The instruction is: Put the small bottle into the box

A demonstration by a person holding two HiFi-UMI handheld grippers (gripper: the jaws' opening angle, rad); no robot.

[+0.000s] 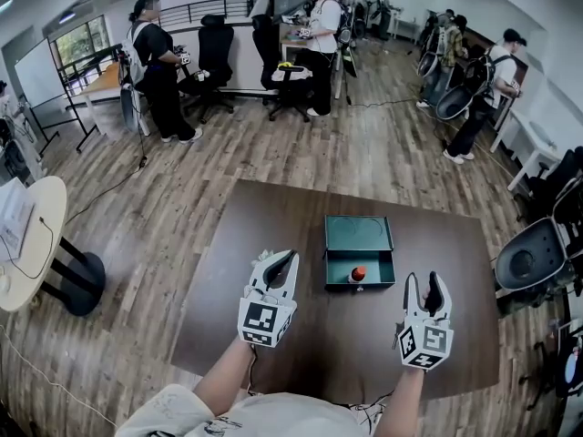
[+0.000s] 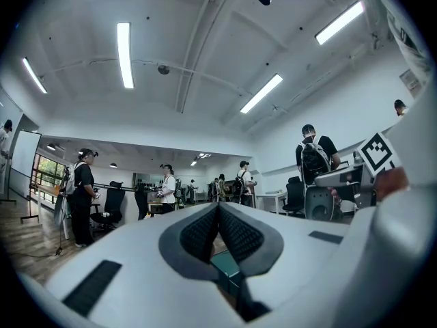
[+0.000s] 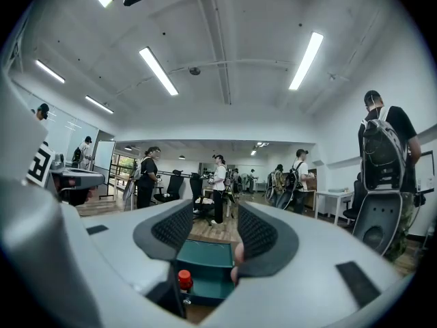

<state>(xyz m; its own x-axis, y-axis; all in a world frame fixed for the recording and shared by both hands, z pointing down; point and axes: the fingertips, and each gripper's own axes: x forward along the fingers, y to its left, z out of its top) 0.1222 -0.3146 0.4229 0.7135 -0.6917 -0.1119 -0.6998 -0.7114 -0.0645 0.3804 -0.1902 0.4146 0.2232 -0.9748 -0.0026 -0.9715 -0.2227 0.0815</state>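
Left gripper: your left gripper (image 1: 281,269) is over the dark brown table (image 1: 264,217), at about 9 o'clock from the box. Its jaws are pressed together and nothing is between them.
Box: the dark green box (image 1: 360,233) lies open in the middle of the table, straight at your 12 o'clock, with its lid folded back to the far side.
Bottle: the small bottle with a red cap (image 1: 358,274) stands upright inside the box, close to the near wall at 6 o'clock. The task looks already done to me.
Right gripper: your right gripper (image 1: 430,291) is at about 4 o'clock from the box. Its jaws stand apart with a moderate gap and hold nothing, and its view looks between them at the box and the bottle (image 3: 184,279).
Handling: I judge the bottle light and stiff, with smooth sides that may slip, and so small that it tips easily. If you must take it again, come from above and close on the body just under the cap, because the box walls are near.
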